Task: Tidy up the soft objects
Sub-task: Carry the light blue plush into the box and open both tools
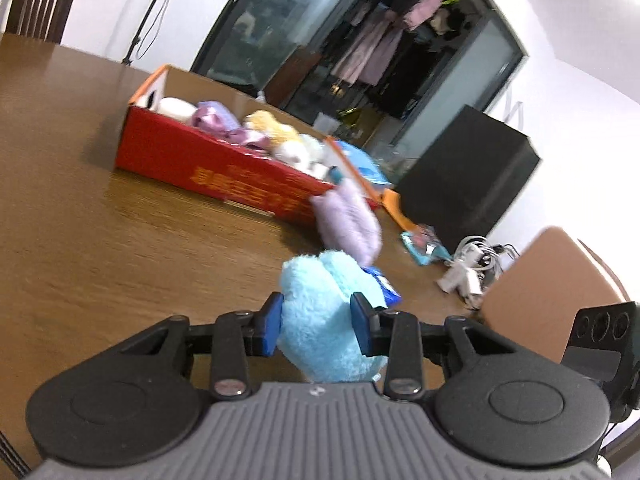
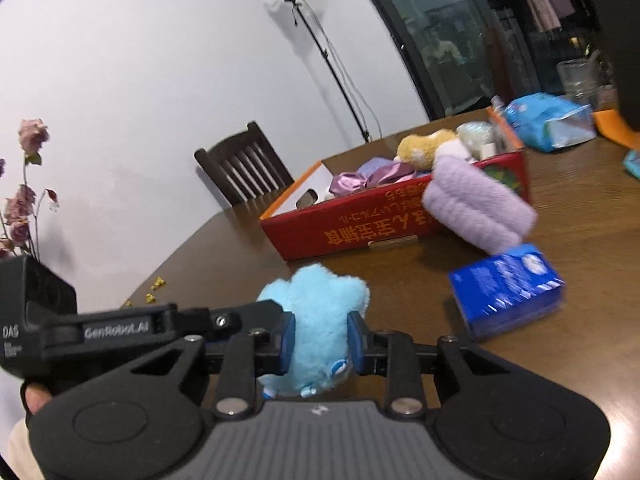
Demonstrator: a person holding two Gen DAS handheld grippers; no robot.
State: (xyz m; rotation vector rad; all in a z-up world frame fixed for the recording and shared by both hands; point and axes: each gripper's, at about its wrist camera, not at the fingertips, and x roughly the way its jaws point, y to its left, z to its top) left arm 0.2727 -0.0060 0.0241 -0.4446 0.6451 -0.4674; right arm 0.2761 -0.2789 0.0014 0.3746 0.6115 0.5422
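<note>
Pretty clearly somebody's home, dining area I'd say: big wooden table (image 1: 80, 216), dark slat-back dining chair (image 2: 244, 168) at 10 o'clock against a plain white wall, dried flowers (image 2: 24, 184) at 9, and clothes hanging (image 1: 384, 40) behind glass sliding doors at 1 o'clock.

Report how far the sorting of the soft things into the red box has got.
Done: the red box already holds several soft things, among them a yellow plush and a shiny purple fabric. In hand: both the left tongs and the right tongs are clamped on the light blue plush, which is not yet in the box. Left: the lilac plush outside the box, against its front wall.
</note>
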